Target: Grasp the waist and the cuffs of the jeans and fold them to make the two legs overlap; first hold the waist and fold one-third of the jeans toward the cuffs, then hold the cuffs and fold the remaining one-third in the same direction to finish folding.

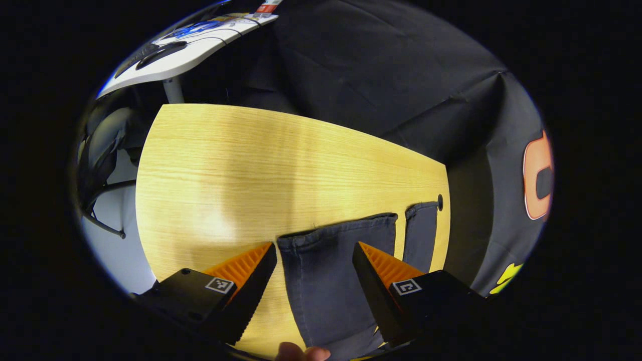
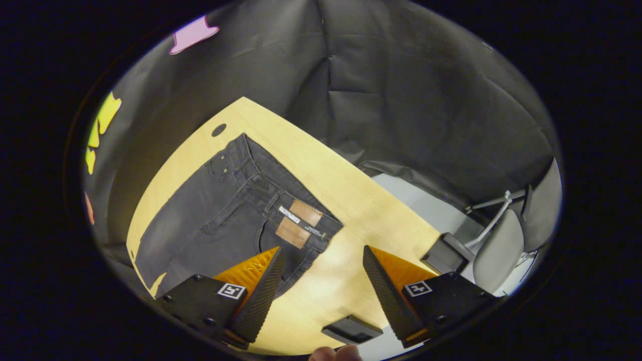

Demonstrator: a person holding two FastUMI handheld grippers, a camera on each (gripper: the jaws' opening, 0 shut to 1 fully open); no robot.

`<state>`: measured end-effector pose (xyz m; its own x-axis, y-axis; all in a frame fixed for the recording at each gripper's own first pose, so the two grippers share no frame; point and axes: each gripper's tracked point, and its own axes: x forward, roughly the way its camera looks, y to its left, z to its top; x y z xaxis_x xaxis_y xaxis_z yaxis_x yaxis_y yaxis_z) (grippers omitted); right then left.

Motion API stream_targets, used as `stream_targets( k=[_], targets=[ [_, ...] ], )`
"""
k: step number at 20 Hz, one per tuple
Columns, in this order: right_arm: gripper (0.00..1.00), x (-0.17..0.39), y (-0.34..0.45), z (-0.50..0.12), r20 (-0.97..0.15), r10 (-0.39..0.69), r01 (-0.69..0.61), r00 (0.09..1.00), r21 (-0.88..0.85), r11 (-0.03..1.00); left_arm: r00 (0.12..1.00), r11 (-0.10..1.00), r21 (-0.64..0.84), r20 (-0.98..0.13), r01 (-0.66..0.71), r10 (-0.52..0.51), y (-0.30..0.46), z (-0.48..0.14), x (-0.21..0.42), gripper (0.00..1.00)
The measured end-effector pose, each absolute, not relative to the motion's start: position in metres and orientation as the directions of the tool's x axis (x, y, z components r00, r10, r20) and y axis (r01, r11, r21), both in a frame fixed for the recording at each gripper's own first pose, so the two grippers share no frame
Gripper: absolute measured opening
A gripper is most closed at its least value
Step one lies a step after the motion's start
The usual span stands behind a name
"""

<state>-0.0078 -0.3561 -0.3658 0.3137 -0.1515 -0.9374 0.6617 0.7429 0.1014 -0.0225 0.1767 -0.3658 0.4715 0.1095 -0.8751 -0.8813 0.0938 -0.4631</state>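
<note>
Jeans: we see dark grey jeans (image 2: 225, 210) lying flat on the wooden table (image 2: 346, 200), unfolded, the two legs side by side and not overlapping.
Waist: in the right gripper view the waistband (image 2: 281, 200) points toward the table's middle, with two tan patches (image 2: 298, 223) and a small white tag showing inside it.
Cuffs: in the left gripper view we get the two leg ends (image 1: 341, 235), one wide, one a narrow strip beside it, near a dark round hole (image 1: 440, 202) in the tabletop.
Left gripper: the left gripper (image 1: 314, 258) hovers above the nearer leg, jaws spread wide, the cloth showing between them, nothing pinched.
Right gripper: the right gripper (image 2: 323, 260) hangs over bare wood just beside the waistband, jaws apart and holding nothing; one finger overlaps the denim's edge in our view.
Hands: a fingertip (image 1: 301, 353) peeks in at the bottom of each view.
Surroundings: a grey chair (image 2: 501, 245) stands past the table's edge.
</note>
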Motion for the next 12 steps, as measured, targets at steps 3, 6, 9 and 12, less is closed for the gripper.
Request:
stream_targets(
  k=[3,6,9,12],
  targets=[
    [0.94,0.0,-0.36,-0.378,-0.945,-0.144,0.682,0.293,0.101,0.724,0.466,0.115,-0.455,-0.878,-0.883,0.105,0.172,-0.367,-0.015,0.98],
    [0.94,0.006,-0.367,-0.394,-0.947,-0.17,0.698,0.273,0.074,0.712,0.463,0.142,-0.448,-0.881,-0.882,0.098,0.168,-0.366,-0.008,0.98],
    [0.94,0.012,-0.362,-0.406,-0.953,-0.185,0.723,0.24,0.048,0.689,0.461,0.142,-0.448,-0.883,-0.883,0.082,0.166,-0.368,-0.002,0.98],
    [0.99,0.014,-0.356,-0.414,-0.953,-0.222,0.731,0.208,0.001,0.682,0.456,0.138,-0.444,-0.887,-0.885,0.073,0.166,-0.369,0.0,0.97]
  ],
)
